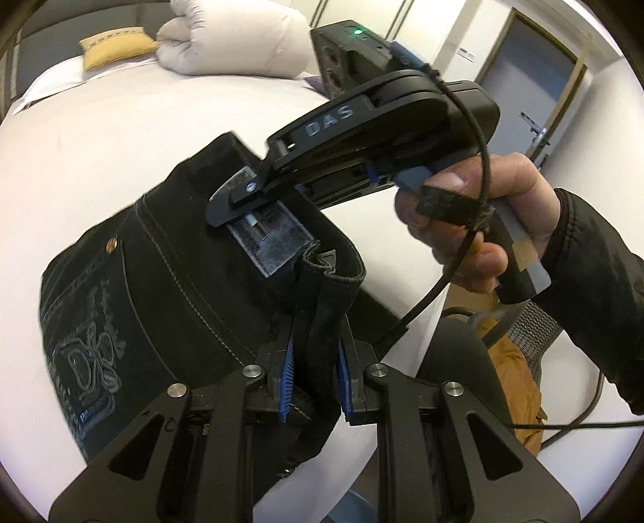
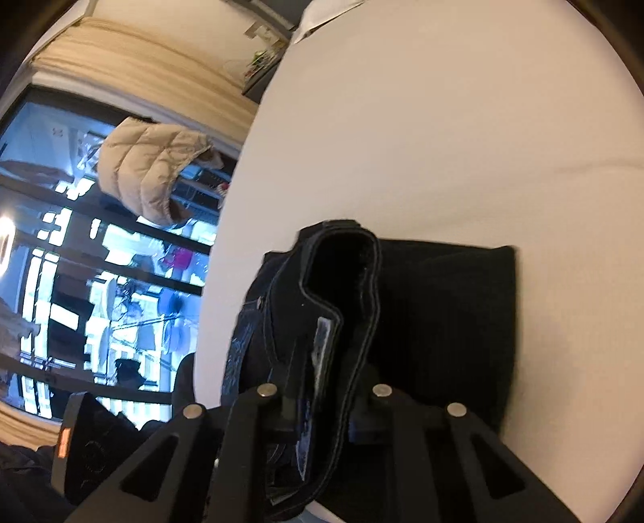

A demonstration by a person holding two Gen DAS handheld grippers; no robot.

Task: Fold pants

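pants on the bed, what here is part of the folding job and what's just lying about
In the job: black pants; left gripper and right gripper, both clamped on the waistband; bed.
Lying about: yellow pillow; white duvet; beige puffer jacket.

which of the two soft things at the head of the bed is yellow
The small flat pillow on the left is yellow; the big rolled duvet beside it on the right is white.

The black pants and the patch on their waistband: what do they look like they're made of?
The pants look like black denim: a matte, heavy weave with pale contrast stitching and a copper-coloured rivet. The waistband patch looks like worn leather or an imitation, grey and scuffed with a stitched border; which of the two I cannot tell.
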